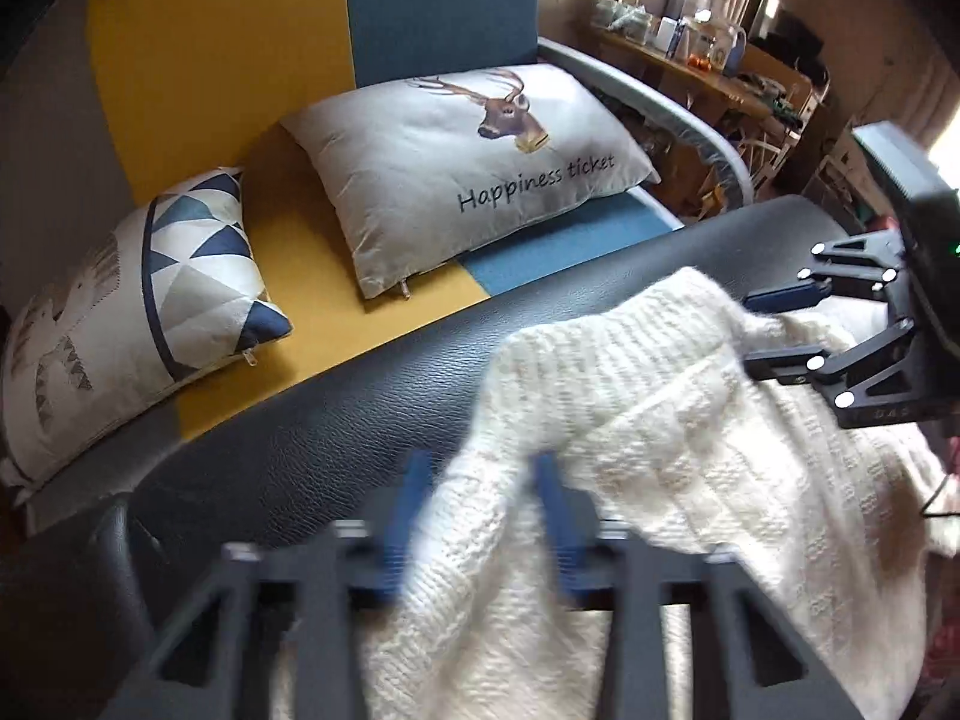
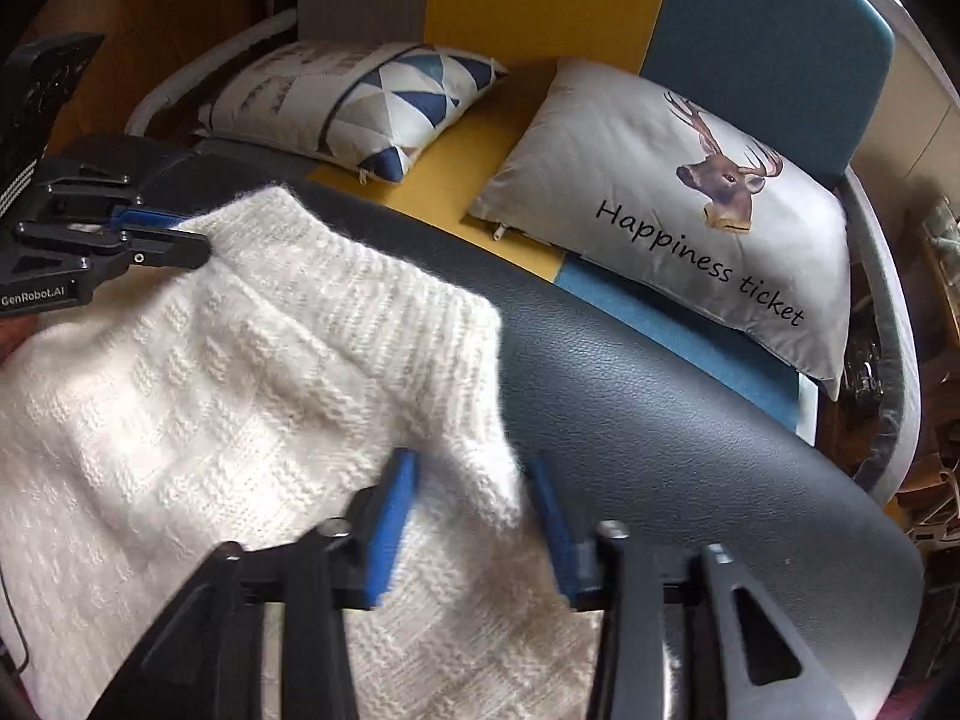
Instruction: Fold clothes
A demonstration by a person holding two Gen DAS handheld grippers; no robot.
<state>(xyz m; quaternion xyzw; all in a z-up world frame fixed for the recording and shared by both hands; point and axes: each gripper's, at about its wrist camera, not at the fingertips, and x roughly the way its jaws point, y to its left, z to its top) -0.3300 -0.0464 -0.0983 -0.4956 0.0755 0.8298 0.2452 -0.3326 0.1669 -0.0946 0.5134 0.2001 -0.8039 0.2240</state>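
Left wrist view showing left gripper clamping fingers on cream cable-knit sweater, draped over black leather-textured worktop. Right wrist view showing right gripper likewise pinching sweater's ribbed edge. Risking thick knit slipping from shallow pinches, or uneven pulling skewing the fold.

- The sweater lies on the table, toward 8 o'clock.
- The sofa stands behind the table.
- On it, the deer cushion sits at 1 o'clock, the triangle cushion at 11.
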